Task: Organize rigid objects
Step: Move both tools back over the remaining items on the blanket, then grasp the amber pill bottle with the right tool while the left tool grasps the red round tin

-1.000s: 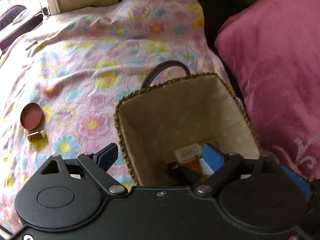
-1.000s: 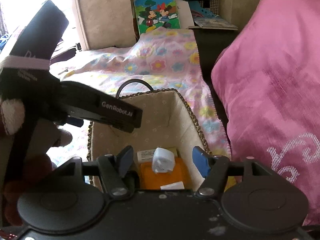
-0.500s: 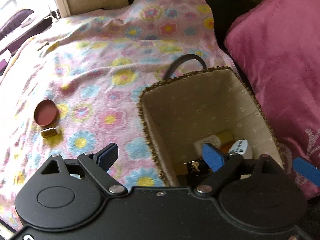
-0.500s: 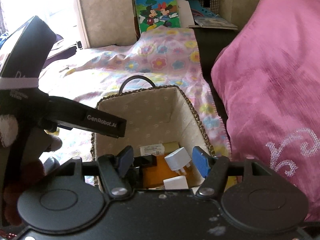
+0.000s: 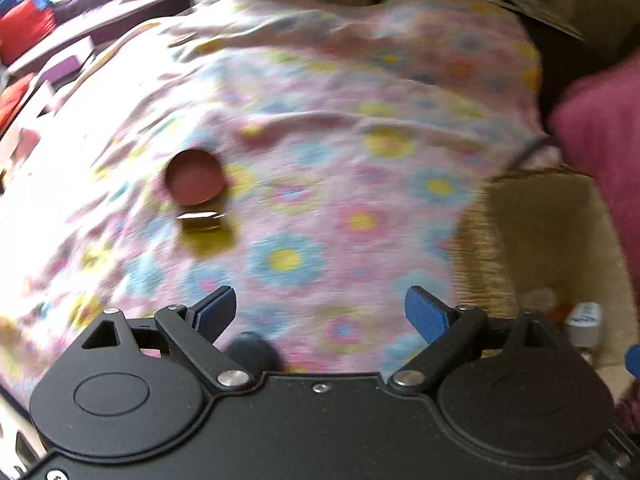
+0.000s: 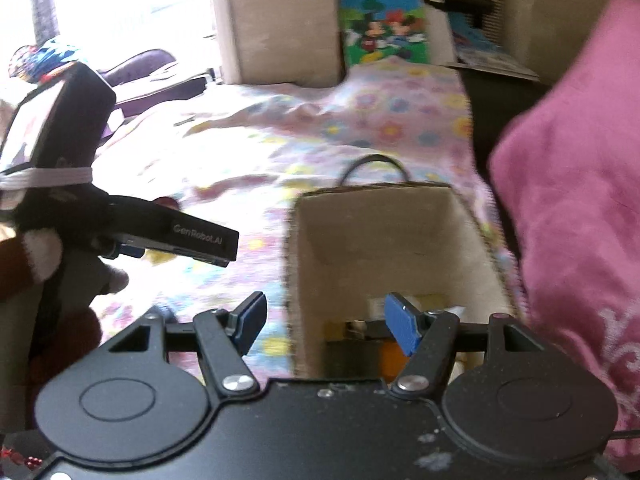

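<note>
A woven basket with beige lining (image 5: 556, 216) sits on the floral blanket at the right in the left wrist view; a white plug (image 5: 585, 318) and other small items lie in its bottom. The basket also shows in the right wrist view (image 6: 384, 232). A round reddish-brown lid (image 5: 195, 178) and a small gold-capped bottle (image 5: 199, 219) lie on the blanket (image 5: 340, 152) to the left. My left gripper (image 5: 320, 312) is open and empty above the blanket, left of the basket. My right gripper (image 6: 324, 322) is open and empty over the basket's left rim.
A large pink pillow (image 6: 572, 184) lies right of the basket. A beige cushion block (image 6: 280, 20) and a cartoon picture book (image 6: 384, 28) stand at the back. The other handheld gripper (image 6: 80, 184) fills the left of the right wrist view. A dark object (image 5: 250, 350) lies near my left gripper.
My left gripper has swung left, away from the basket toward the lid and bottle. My right gripper has shifted left, from over the basket's inside to its left rim. Both stay open.
</note>
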`<control>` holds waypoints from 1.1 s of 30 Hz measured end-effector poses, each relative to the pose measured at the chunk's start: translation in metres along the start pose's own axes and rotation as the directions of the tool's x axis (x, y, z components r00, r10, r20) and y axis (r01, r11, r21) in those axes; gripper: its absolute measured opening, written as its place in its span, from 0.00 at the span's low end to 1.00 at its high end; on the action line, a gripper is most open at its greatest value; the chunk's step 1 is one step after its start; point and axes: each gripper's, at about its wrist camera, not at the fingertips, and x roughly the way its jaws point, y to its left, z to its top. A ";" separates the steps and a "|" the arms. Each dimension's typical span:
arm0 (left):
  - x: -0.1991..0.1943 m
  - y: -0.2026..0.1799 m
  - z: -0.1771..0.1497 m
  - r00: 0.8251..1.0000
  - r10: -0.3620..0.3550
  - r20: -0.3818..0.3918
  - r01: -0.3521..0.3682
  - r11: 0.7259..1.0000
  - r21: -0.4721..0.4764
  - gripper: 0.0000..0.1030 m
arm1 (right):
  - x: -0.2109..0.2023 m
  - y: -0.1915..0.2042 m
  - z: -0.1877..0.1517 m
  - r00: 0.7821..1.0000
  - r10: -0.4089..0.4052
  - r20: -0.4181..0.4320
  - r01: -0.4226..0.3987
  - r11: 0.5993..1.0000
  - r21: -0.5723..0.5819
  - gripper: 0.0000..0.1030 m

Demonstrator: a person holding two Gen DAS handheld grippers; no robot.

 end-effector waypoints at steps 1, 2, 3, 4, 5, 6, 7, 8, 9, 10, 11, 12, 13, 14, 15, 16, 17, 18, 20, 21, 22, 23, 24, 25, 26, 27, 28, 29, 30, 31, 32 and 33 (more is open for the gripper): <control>0.003 0.009 -0.001 1.000 0.006 -0.005 -0.006 1.000 -0.020 0.85 | 0.002 0.007 0.001 1.000 0.009 -0.001 -0.009 1.000 -0.010 0.63; 0.007 0.021 -0.001 1.000 0.014 -0.011 -0.015 0.999 -0.046 0.85 | 0.005 0.016 0.002 1.000 0.018 -0.001 -0.018 1.000 -0.022 0.63; 0.012 0.033 -0.002 1.000 0.020 -0.020 -0.022 0.997 -0.078 0.85 | 0.008 0.023 0.004 1.000 0.025 -0.002 -0.025 0.999 -0.033 0.63; 0.018 0.046 -0.003 0.999 0.021 -0.031 -0.025 0.994 -0.111 0.85 | 0.011 0.031 0.006 1.000 0.031 -0.001 -0.031 0.999 -0.044 0.63; 0.023 0.059 -0.004 0.999 0.018 -0.039 -0.023 0.990 -0.142 0.85 | 0.014 0.040 0.008 0.999 0.038 -0.001 -0.038 0.998 -0.057 0.63; 0.027 0.069 -0.006 0.999 0.018 -0.045 -0.025 0.985 -0.170 0.85 | 0.017 0.047 0.010 0.999 0.042 -0.001 -0.042 0.997 -0.066 0.63; 0.032 0.081 -0.007 0.998 0.025 -0.049 -0.034 0.979 -0.199 0.85 | 0.020 0.054 0.012 0.999 0.048 0.000 -0.048 0.996 -0.074 0.63; 0.036 0.093 -0.008 0.998 0.041 -0.052 -0.052 0.971 -0.232 0.85 | 0.024 0.061 0.015 0.999 0.054 0.005 -0.054 0.995 -0.083 0.63; 0.040 0.104 -0.009 0.997 0.058 -0.055 -0.071 0.963 -0.261 0.85 | 0.028 0.067 0.018 0.998 0.058 0.009 -0.057 0.994 -0.090 0.63; 0.042 0.111 -0.009 0.996 0.070 -0.058 -0.084 0.955 -0.283 0.85 | 0.033 0.073 0.020 0.998 0.058 0.013 -0.057 0.994 -0.095 0.63; 0.045 0.121 -0.009 0.995 0.083 -0.059 -0.098 0.945 -0.311 0.85 | 0.039 0.081 0.024 0.998 0.061 0.015 -0.060 0.993 -0.099 0.64; 0.046 0.132 -0.010 0.993 0.102 -0.058 -0.115 0.934 -0.338 0.85 | 0.044 0.087 0.027 0.998 0.066 0.018 -0.064 0.993 -0.097 0.64; 0.045 0.141 -0.010 0.989 0.134 -0.055 -0.145 0.921 -0.362 0.85 | 0.052 0.094 0.031 0.997 0.071 0.021 -0.069 0.993 -0.093 0.64; 0.044 0.148 -0.010 0.985 0.166 -0.052 -0.173 0.910 -0.377 0.85 | 0.058 0.100 0.034 0.997 0.076 0.027 -0.074 0.993 -0.090 0.64; 0.043 0.157 -0.010 0.976 0.211 -0.048 -0.213 0.893 -0.397 0.85 | 0.066 0.107 0.037 0.996 0.082 0.036 -0.078 0.993 -0.088 0.64; 0.042 0.164 -0.011 0.967 0.249 -0.047 -0.246 0.877 -0.412 0.85 | 0.075 0.116 0.040 0.995 0.082 0.054 -0.077 0.993 -0.092 0.64; 0.041 0.170 -0.011 0.960 0.277 -0.046 -0.269 0.864 -0.425 0.85 | 0.083 0.124 0.040 0.995 0.075 0.070 -0.068 0.993 -0.098 0.64; 0.039 0.177 -0.013 0.952 0.304 -0.047 -0.292 0.845 -0.448 0.85 | 0.092 0.132 0.041 0.993 0.071 0.091 -0.061 0.992 -0.107 0.64; 0.035 0.190 -0.015 0.949 0.312 -0.046 -0.293 0.821 -0.490 0.85 | 0.116 0.149 0.041 0.988 0.062 0.142 -0.044 0.991 -0.127 0.65; 0.034 0.196 -0.017 0.951 0.308 -0.043 -0.285 0.810 -0.512 0.85 | 0.125 0.156 0.041 0.986 0.060 0.153 -0.040 0.991 -0.130 0.66; 0.032 0.202 -0.019 0.954 0.297 -0.039 -0.271 0.799 -0.537 0.85 | 0.139 0.164 0.039 0.985 0.069 0.158 -0.048 0.990 -0.130 0.67; 0.031 0.206 -0.020 0.956 0.290 -0.034 -0.260 0.794 -0.549 0.85 | 0.152 0.170 0.038 0.985 0.078 0.152 -0.059 0.990 -0.125 0.67; 0.029 0.209 -0.022 0.958 0.286 -0.028 -0.252 0.789 -0.561 0.85 | 0.163 0.177 0.037 0.987 0.086 0.138 -0.069 0.991 -0.117 0.67; 0.027 0.210 -0.022 0.958 0.285 -0.021 -0.246 0.785 -0.568 0.85 | 0.175 0.183 0.036 0.988 0.095 0.120 -0.082 0.991 -0.107 0.67; 0.027 0.210 -0.022 0.958 0.286 -0.017 -0.244 0.784 -0.571 0.86 | 0.185 0.188 0.033 0.989 0.107 0.103 -0.097 0.991 -0.095 0.67; 0.027 0.211 -0.022 0.958 0.287 -0.014 -0.242 0.781 -0.575 0.85 | 0.194 0.194 0.031 0.988 0.118 0.095 -0.110 0.990 -0.085 0.68; 0.028 0.212 -0.023 0.958 0.287 -0.012 -0.241 0.778 -0.580 0.86 | 0.199 0.198 0.028 0.988 0.123 0.097 -0.115 0.990 -0.081 0.70; 0.028 0.214 -0.022 0.959 0.282 -0.013 -0.236 0.776 -0.585 0.86 | 0.206 0.204 0.026 0.987 0.123 0.103 -0.115 0.990 -0.085 0.74; 0.030 0.215 -0.022 0.961 0.275 -0.014 -0.230 0.774 -0.589 0.86 | 0.211 0.208 0.024 0.987 0.117 0.108 -0.108 0.990 -0.090 0.75; 0.029 0.217 -0.022 0.964 0.266 -0.016 -0.223 0.773 -0.594 0.86 | 0.216 0.213 0.022 0.988 0.106 0.115 -0.095 0.991 -0.094 0.76; 0.030 0.219 -0.021 0.966 0.258 -0.016 -0.216 0.772 -0.597 0.86 | 0.222 0.217 0.020 0.989 0.097 0.115 -0.086 0.992 -0.096 0.75; 0.031 0.220 -0.021 0.968 0.252 -0.017 -0.211 0.772 -0.599 0.86 | 0.227 0.220 0.019 0.990 0.088 0.112 -0.078 0.992 -0.095 0.75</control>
